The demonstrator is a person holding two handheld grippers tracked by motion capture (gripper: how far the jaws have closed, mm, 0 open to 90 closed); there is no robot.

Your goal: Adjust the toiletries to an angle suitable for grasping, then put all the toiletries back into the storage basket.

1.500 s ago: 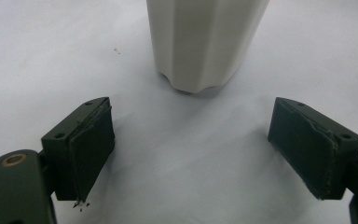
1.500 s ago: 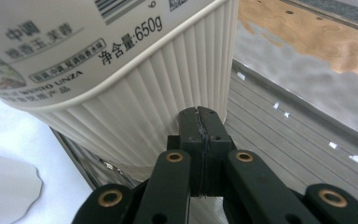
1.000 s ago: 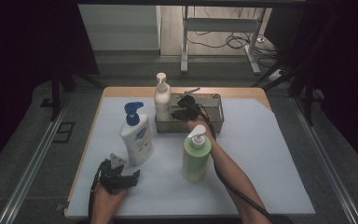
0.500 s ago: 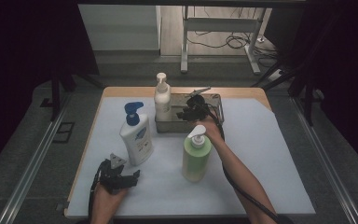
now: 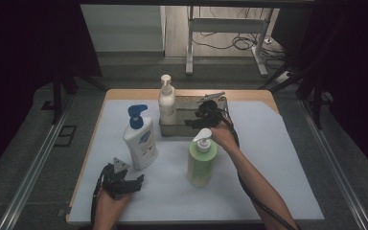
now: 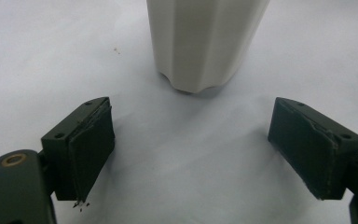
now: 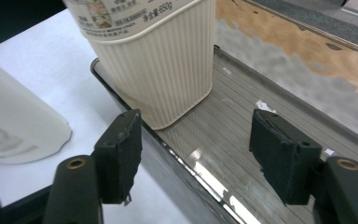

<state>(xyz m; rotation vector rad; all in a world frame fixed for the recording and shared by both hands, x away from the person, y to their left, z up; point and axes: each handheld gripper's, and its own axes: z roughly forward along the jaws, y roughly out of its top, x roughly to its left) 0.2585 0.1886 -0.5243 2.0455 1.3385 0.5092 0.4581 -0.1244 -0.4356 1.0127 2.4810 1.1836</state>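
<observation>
right gripper (image 7: 193, 154) jaws spread and empty over the metal tray (image 7: 270, 126) holding the cream ribbed bottle (image 7: 154, 56); left gripper (image 6: 191, 149) also released near the white bottle (image 6: 205, 42); withdraw straight back to avoid tipping.

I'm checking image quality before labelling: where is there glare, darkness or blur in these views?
High view: dim, with dark surroundings around the lit white mat. Right gripper view: bright glare streaks on the metal tray; label print on the cream bottle slightly soft. Left gripper view: evenly lit, soft shadows under the jaws.
</observation>
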